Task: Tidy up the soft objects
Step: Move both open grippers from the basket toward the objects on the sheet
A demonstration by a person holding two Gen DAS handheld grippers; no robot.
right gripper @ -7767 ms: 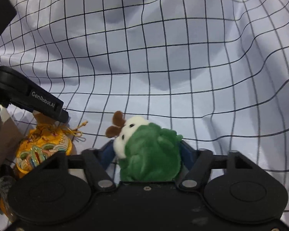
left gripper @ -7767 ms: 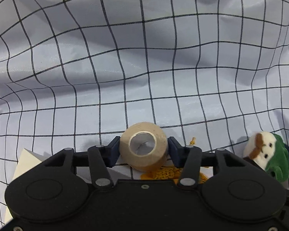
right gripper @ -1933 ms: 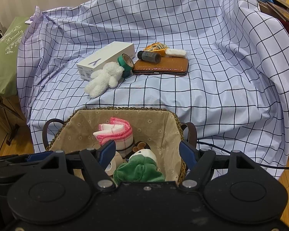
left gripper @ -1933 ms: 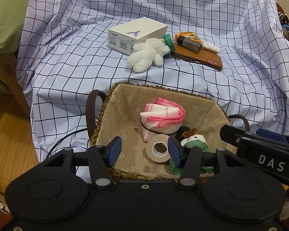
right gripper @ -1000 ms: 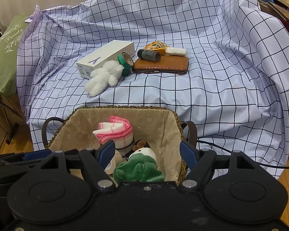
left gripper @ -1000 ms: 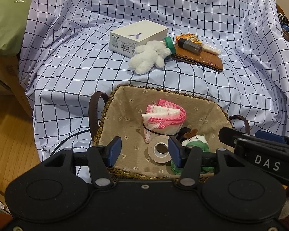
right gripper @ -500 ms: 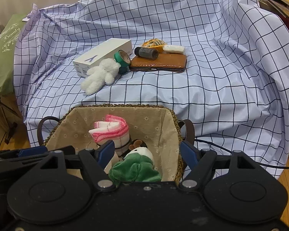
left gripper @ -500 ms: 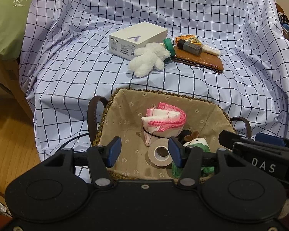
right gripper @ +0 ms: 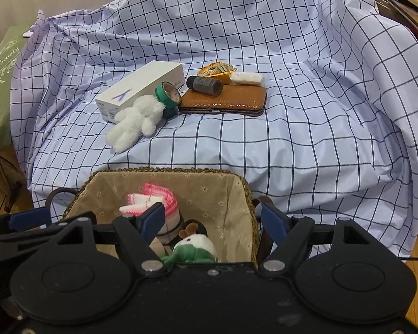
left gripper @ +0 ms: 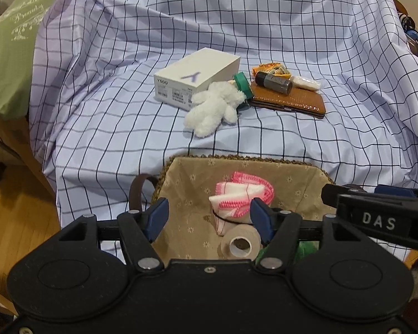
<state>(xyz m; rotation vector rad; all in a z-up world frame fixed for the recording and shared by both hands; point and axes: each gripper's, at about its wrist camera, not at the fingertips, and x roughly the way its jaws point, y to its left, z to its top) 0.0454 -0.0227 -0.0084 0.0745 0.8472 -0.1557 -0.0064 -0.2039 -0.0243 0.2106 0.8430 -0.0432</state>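
A lined wicker basket (left gripper: 245, 159) (right gripper: 170, 170) stands in front of the checked cloth. In it lie a pink-and-white folded cloth (left gripper: 241, 194) (right gripper: 153, 199), a beige tape roll (left gripper: 238, 245) and a green-and-white plush toy (right gripper: 193, 247). A white plush bear (left gripper: 213, 108) (right gripper: 136, 122) lies on the cloth beside a white box. My left gripper (left gripper: 209, 218) is open and empty above the basket. My right gripper (right gripper: 213, 222) is open and empty above the basket, over the green plush.
On the cloth stand a white box (left gripper: 196, 78) (right gripper: 139, 91), a green tape roll (right gripper: 168, 97), a brown wallet (left gripper: 288, 101) (right gripper: 224, 100) with a dark bottle (right gripper: 204, 85), an orange pouch (right gripper: 216, 69) and a white packet (right gripper: 246, 78). A green cushion (left gripper: 8, 55) is at left.
Both grippers, which held the tape roll and green plush earlier, are now open with both items in the basket. In the last second both drew back and up slightly.
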